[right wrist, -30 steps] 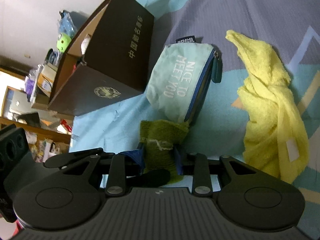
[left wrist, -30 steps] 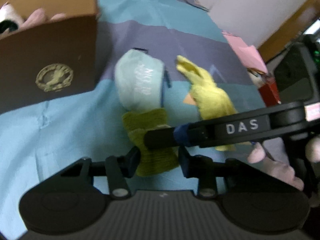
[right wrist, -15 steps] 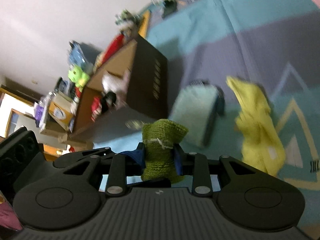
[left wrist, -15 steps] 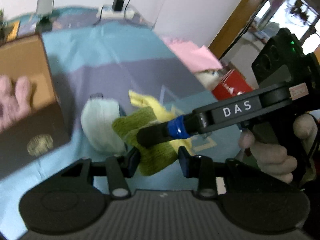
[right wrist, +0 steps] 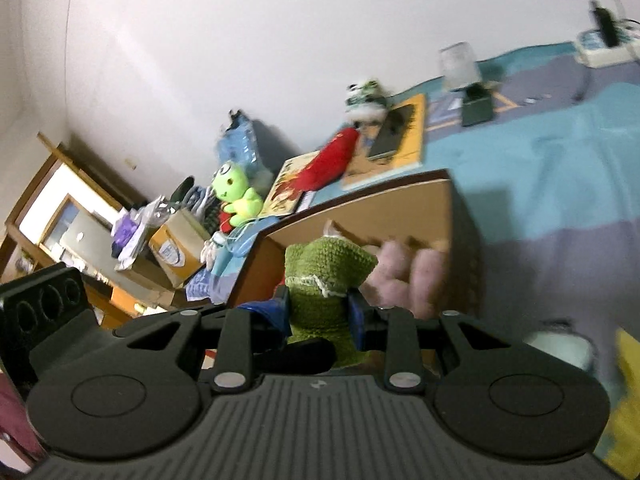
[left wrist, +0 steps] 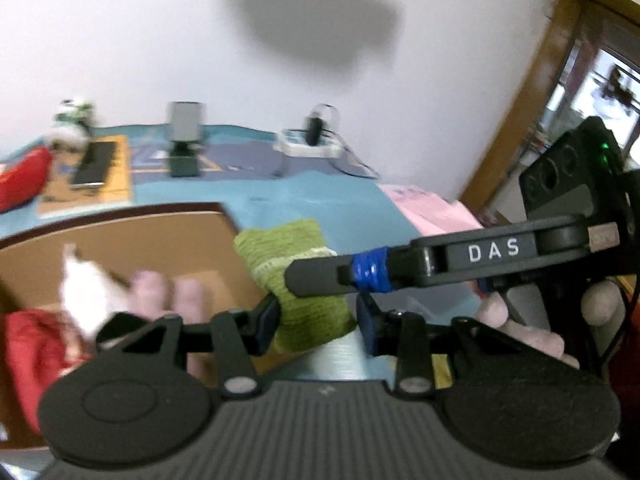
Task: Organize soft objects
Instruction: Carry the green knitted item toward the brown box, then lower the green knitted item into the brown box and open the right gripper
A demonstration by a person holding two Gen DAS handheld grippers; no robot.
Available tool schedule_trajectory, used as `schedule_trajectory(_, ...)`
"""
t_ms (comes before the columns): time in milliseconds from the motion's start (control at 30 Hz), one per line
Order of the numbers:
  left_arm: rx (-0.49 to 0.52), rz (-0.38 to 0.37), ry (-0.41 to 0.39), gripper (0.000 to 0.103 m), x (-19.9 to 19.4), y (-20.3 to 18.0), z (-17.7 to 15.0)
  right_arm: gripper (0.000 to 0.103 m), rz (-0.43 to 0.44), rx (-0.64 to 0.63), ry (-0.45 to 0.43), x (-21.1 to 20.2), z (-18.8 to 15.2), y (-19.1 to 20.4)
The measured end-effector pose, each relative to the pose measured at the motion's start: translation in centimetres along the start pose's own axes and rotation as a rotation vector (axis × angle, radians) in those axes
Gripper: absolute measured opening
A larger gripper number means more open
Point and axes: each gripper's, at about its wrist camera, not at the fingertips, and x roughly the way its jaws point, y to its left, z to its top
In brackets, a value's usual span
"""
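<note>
- Both hands grip one green knitted cloth (right wrist: pixel 326 280): right gripper (right wrist: pixel 318 314) jaws closed narrowly on it, left gripper (left wrist: pixel 318 322) jaws clamped on its lower part, a bit wider.
- Cloth hangs in the air, long axis running away from the jaws.
- Open cardboard box (right wrist: pixel 400 204) lies just ahead and below, nearer the left hand; pink plush (right wrist: pixel 404 276) already inside.

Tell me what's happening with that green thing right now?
Both tongs, left and right, are clamped on the green knitted cloth, holding it in the air at the open cardboard box. Pink and white soft toys already lie inside. The yellow towel is on the bedspread.
</note>
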Motion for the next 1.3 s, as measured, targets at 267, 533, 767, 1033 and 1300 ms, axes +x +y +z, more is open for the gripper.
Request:
schedule_trajectory(267,-0.087,0.144,0.01,0.035,-1.3,6.6,-0.9,0.013,0.017,-0.031,0.085,8.1,0.0,2.3)
schedule_trajectory(533,-0.18,0.248,0.068,0.055,-0.9,12.0,-3.2,0.016,-0.029,-0.039,0.127,12.9,-1.0,2.4)
schedule_trajectory(767,-0.215,0.317,0.108,0.057,-0.8,13.8,-4.9,0.016,-0.05,-0.009,0.095,11.7,-1.2,2.1)
schedule_trajectory(1033,-0.207,0.306,0.063,0.06,-2.5,12.0,-4.4,0.016,-0.068,0.034,0.015,7.6,-1.2,1.1)
schedule_trajectory(1300,-0.11,0.239,0.034,0.062,-2.4,6.3,-2.4,0.016,-0.14,0.038,-0.069,1.8,-1.7,-1.3)
